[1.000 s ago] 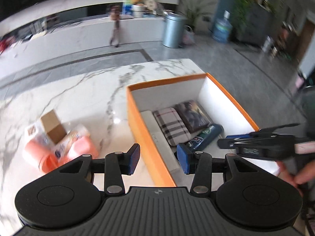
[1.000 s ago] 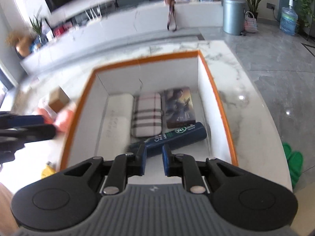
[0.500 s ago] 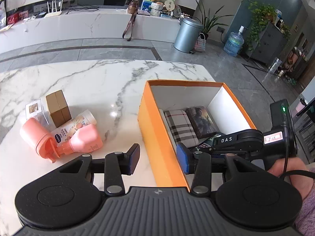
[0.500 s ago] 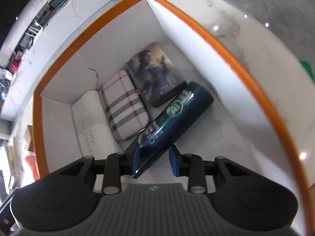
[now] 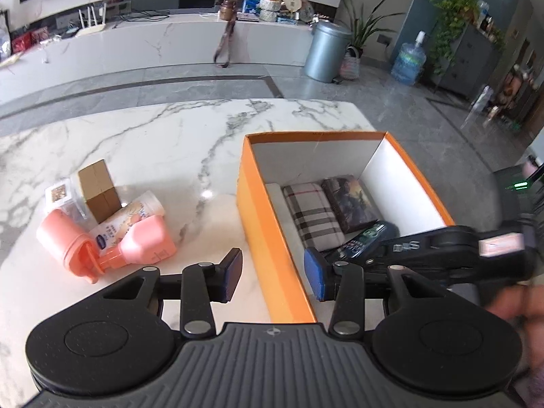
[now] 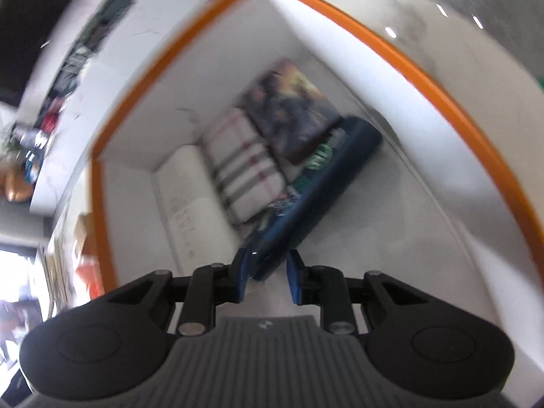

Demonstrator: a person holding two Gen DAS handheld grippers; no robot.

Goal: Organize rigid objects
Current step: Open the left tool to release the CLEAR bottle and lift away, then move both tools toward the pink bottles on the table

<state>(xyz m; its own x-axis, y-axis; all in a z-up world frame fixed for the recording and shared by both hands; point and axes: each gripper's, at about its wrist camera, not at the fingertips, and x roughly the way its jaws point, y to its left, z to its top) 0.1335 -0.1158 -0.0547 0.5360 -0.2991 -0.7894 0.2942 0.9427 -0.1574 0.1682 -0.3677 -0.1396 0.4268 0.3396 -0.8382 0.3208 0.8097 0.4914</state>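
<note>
Marble tabletop (image 5: 153, 142) fills the left wrist view, with an orange box (image 5: 268, 238) at centre right. Packed already, by the look of it: a white case, a plaid pouch (image 5: 312, 214) and a picture box. Lower in the right wrist view, the right gripper (image 6: 267, 277) is closing around a dark blue tube (image 6: 316, 183) inside the box. Left gripper (image 5: 273, 273) hangs half spread, empty. Pink bottles (image 5: 146, 241) and a brown carton (image 5: 98, 188) wait at left.

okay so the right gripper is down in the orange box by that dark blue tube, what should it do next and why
Probably finish closing on the dark blue tube. The right hand-held gripper has its jaws closing around the tube's near end, and the tube lies askew across the orange box floor beside the plaid case.
</note>
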